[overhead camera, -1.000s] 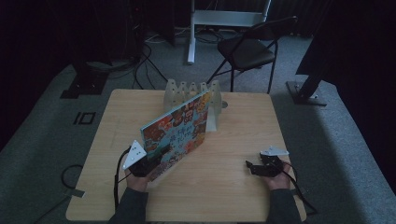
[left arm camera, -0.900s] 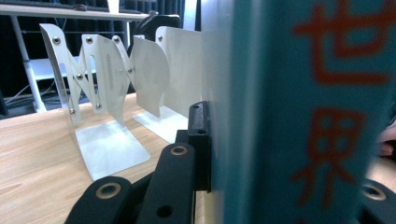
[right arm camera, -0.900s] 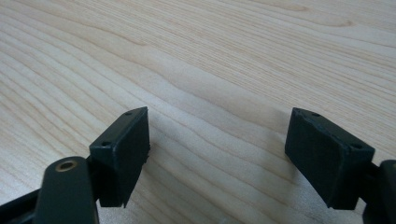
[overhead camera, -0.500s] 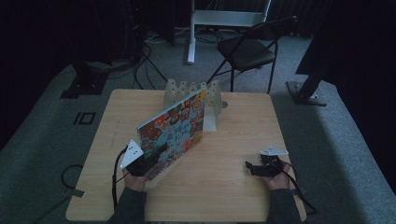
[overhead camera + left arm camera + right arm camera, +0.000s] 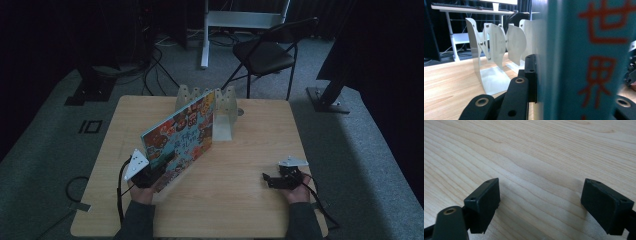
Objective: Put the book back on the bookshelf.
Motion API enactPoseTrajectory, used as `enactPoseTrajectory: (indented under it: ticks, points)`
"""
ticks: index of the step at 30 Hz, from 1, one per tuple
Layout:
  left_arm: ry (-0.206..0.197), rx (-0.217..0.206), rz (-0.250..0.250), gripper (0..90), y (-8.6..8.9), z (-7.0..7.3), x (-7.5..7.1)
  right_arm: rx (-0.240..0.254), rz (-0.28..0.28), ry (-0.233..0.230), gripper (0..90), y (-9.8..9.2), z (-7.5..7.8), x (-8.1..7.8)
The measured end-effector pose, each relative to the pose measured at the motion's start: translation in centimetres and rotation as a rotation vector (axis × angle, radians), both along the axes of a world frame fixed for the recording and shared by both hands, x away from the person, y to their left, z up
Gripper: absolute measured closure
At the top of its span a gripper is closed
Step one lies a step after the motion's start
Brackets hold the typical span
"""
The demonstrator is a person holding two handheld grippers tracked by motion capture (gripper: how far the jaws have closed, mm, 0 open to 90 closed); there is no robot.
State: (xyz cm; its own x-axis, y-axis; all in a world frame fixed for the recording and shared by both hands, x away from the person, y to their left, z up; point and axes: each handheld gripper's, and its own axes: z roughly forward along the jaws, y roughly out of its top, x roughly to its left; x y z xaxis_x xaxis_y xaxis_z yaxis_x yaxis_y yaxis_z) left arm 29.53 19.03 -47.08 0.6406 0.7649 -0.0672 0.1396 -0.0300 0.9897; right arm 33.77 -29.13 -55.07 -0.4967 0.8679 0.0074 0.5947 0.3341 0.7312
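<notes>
Right fingers (image 5: 540, 205) just opened wide, empty; left fingers (image 5: 534, 82) clamp book (image 5: 584, 60).

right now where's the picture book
In the high view the picture book stands tilted on the left half of the table, its near corner clamped in the left tool, its far edge by the white book rack.

There is one big picture book (image 5: 182, 135) with a bright cover full of little cartoon faces and a light blue spine (image 5: 584, 60). There is one white metal book rack (image 5: 225, 107) with thin curved plates; four of those plates (image 5: 489, 47) can be counted in the left gripper view. There is one square table (image 5: 240, 200) made of pale wood. There are two black grippers, a left one (image 5: 150, 172) and a right one (image 5: 267, 179). Behind the table stands one black folding chair (image 5: 265, 55).
</notes>
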Motion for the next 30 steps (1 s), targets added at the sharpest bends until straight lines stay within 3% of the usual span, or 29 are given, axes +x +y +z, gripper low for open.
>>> enactPoseTrajectory:
  ticks: [11, 30]
  points:
    - [0.001, 0.030, 0.029, 81.1, -0.30, 0.19, -0.02, 0.000, 0.000, 0.001, 14.9, 0.01, 0.00, 0.01]
    - [-0.002, 0.006, 0.064, 81.1, 0.52, 0.27, -0.11, -0.001, 0.001, 0.001, 14.9, 0.00, 0.00, 0.01]
